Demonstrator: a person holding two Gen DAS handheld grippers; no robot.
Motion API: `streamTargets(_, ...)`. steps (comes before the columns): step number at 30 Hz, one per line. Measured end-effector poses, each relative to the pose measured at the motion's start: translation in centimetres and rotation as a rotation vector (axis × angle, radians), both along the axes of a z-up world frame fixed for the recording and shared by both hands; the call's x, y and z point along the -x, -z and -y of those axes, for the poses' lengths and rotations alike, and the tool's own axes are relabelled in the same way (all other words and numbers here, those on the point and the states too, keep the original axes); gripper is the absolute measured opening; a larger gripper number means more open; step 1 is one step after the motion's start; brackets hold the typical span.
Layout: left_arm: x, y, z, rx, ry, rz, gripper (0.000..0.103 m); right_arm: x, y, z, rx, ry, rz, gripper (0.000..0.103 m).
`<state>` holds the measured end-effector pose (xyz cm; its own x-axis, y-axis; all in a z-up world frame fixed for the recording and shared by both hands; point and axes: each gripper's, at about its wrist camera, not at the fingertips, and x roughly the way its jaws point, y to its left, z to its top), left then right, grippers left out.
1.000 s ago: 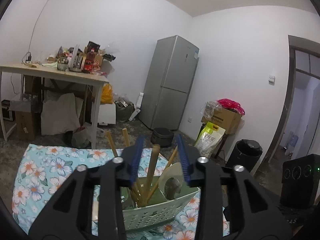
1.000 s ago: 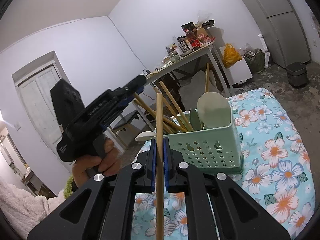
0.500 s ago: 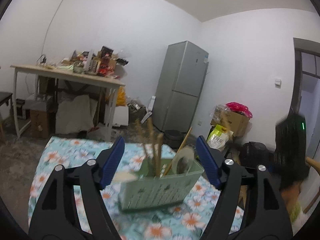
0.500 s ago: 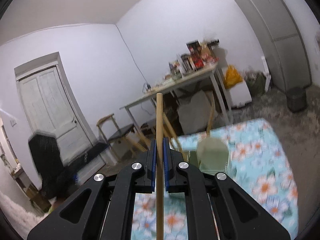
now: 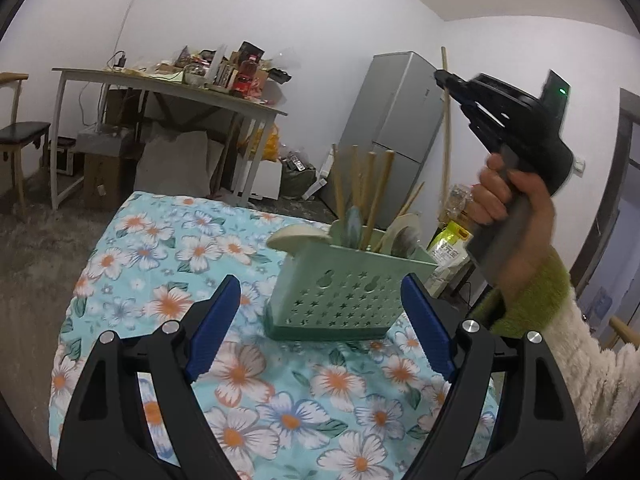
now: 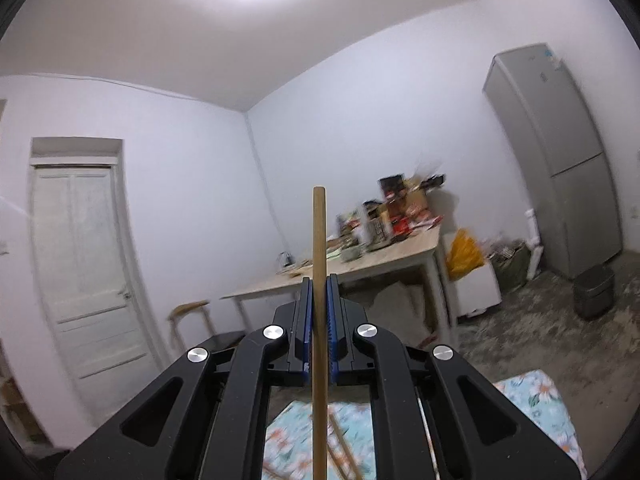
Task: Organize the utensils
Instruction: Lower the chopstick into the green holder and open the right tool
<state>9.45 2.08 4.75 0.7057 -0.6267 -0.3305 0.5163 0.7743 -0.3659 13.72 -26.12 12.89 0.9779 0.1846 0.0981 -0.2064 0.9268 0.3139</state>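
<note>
Chopstick (image 6: 319, 280) first: I have one wooden stick pinched upright between the pressed-together pads of my right claw (image 6: 319, 322), its top poking above the fingers and its lower end running down out of view. Below that claw I can just see a strip of the flowered cloth (image 6: 532, 396) and a couple of loose sticks (image 6: 340, 444) lying on it, blurred.

My left claw (image 5: 320, 320) has just been opening and now stands spread wide with nothing between its pads. Just ahead of it, between the two fingers, sits the green holder (image 5: 344, 292) on the cloth, already stocked with several upright chopsticks and a few spoons. Up and to the right of it, my right hand (image 5: 508, 200) holds its claw well above the holder.

I judge the sorting well along: most utensils are in, this stick needs dropping in, and the loose ones on the cloth remain.
</note>
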Motion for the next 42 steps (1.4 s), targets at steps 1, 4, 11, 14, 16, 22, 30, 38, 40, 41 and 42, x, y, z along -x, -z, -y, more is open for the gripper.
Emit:
streamTargets(1,-0.1,0.1,-0.2,0.002,-0.002,-0.003,0.078,-0.5,0.2,-0.3,-0.001,0.020,-0.001,0.007)
streamTargets(4,-0.3,0.2,-0.8,0.006,-0.008,-0.004,0.078,-1.6,1.3,-1.2,0.002,0.086,-0.012,0.007)
streamTargets(11,-0.7,0.5,-1.9,0.017,-0.016,-0.006,0.078,-3.3,3.6,-2.8,0.073,0.189,-0.054,0.007)
streamTargets(14,-0.9,0.7,-2.1,0.023,-0.017,-0.013,0.078,-3.6,4.0,-3.3,0.092,0.212,-0.062,0.007)
streamTargets(16,-1.0,0.7,-2.2,0.026,-0.017,-0.014,0.078,-3.6,4.4,-3.3,0.099,0.225,-0.065,0.007)
streamTargets(22,-1.0,0.8,-2.2,0.025,-0.017,-0.014,0.078,-3.7,5.1,-3.9,0.127,0.256,-0.067,0.007)
streamTargets(30,-1.0,0.6,-2.3,0.013,-0.027,-0.015,0.078,-2.3,6.0,-3.5,0.107,0.254,-0.098,0.008)
streamTargets(38,0.2,-0.4,-1.8,-0.027,-0.071,0.003,0.083,2.6,6.3,-2.7,0.106,0.230,-0.106,0.031)
streamTargets(40,0.5,-0.8,-1.6,-0.040,-0.081,0.006,0.085,4.1,6.2,-2.4,0.099,0.227,-0.108,0.035)
streamTargets(41,0.7,-1.0,-1.5,-0.047,-0.089,0.007,0.085,5.1,6.1,-2.2,0.091,0.221,-0.108,0.037)
streamTargets(42,0.9,-1.1,-1.3,-0.051,-0.096,0.007,0.087,5.8,6.0,-1.9,0.084,0.216,-0.110,0.037)
